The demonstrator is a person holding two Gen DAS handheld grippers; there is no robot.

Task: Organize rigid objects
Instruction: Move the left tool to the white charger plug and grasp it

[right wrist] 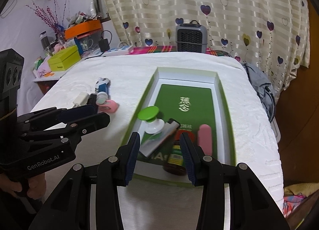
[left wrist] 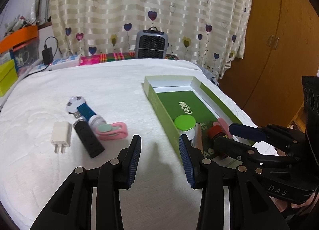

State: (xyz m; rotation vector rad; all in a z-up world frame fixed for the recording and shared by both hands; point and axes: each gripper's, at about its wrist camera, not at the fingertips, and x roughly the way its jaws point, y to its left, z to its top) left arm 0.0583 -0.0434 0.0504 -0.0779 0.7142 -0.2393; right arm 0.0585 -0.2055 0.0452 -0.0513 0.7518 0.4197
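Observation:
A green-walled box (right wrist: 224,110) lies on the white towel (left wrist: 111,86). Inside it lie a green-topped white knob (right wrist: 148,113), a silver tube (right wrist: 157,140), a brown bottle with a red cap (right wrist: 175,160) and a pink bar (right wrist: 205,138). My right gripper (right wrist: 159,140) hovers open over the box's near end, with the tube and bottle showing between its fingers but not gripped. Left of the box, my left gripper (left wrist: 159,140) is open over bare towel. Ahead of it lie a white plug (left wrist: 60,136), a black stick (left wrist: 88,140), a blue and white USB piece (left wrist: 79,108) and a pink clip (left wrist: 114,132).
A grey heater (left wrist: 152,44) stands at the far edge before a heart-patterned curtain. A power strip (left wrist: 65,61) and a yellow-green box (left wrist: 7,76) lie at the far left. A wooden wardrobe (left wrist: 279,40) is on the right. A hand (right wrist: 12,188) holds the left gripper.

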